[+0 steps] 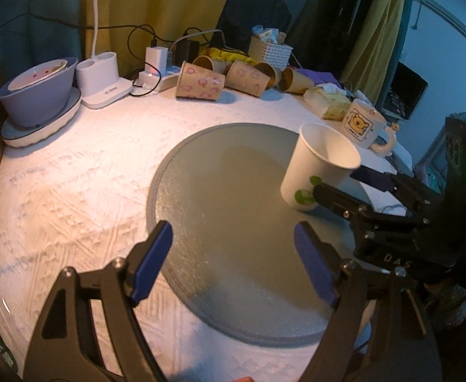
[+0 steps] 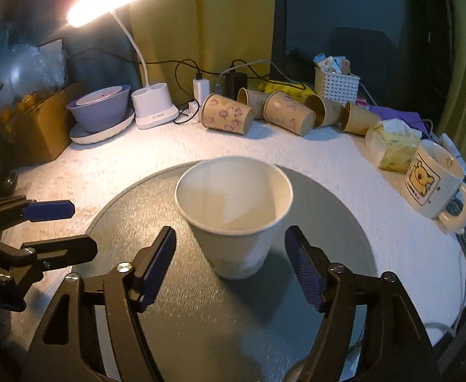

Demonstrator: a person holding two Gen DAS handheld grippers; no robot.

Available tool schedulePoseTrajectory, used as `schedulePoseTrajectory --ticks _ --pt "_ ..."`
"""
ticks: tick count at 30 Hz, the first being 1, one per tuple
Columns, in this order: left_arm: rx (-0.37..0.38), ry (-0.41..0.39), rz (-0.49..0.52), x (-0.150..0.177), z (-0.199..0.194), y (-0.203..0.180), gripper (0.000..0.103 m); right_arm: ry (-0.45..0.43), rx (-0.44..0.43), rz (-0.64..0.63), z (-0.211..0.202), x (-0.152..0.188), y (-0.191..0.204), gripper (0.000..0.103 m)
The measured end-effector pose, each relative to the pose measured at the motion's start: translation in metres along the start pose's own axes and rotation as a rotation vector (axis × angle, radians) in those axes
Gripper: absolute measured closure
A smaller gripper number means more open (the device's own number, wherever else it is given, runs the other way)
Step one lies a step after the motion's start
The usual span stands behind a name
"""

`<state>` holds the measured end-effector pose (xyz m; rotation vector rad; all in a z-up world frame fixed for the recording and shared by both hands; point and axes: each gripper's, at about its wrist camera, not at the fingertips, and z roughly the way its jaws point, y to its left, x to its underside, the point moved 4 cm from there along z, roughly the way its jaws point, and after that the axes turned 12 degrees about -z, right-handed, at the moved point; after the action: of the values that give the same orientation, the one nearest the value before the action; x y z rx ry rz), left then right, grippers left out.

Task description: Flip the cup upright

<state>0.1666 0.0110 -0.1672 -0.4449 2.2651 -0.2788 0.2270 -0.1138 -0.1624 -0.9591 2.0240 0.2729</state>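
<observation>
Cup [image 2: 233, 213]: upright on grey disc [image 2: 201, 318] (mouth up). Right gripper [image 2: 229, 264]: jaws wide apart, flanking cup base, not touching. Left gripper [image 1: 236, 264]: jaws wide apart, holding nothing, over disc.

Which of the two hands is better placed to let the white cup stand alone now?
The right. Its gripper has open fingers on either side of the upright cup on the grey mat, so it need only back away. The left gripper is open over bare mat.
</observation>
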Motion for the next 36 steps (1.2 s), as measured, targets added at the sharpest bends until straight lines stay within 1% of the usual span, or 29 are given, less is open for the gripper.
schedulePoseTrajectory --ticks 10,21,27,36 --pt "0.037 -0.035 0.032 0.016 -0.025 -0.015 0.023 0.002 0.02 0.027 -0.031 0.017 0.009 0.028" --pt "0.086 -0.09 0.067 0.032 -0.06 -0.028 0.023 -0.031 0.066 0.035 -0.073 0.026 0.019 0.028" --pt "0.116 -0.14 0.082 0.033 -0.083 -0.034 0.023 -0.056 0.085 0.025 -0.097 0.027 0.029 0.028" --pt "0.15 -0.226 0.108 0.033 -0.122 -0.044 0.022 -0.109 0.125 0.015 -0.139 0.018 0.042 0.028"
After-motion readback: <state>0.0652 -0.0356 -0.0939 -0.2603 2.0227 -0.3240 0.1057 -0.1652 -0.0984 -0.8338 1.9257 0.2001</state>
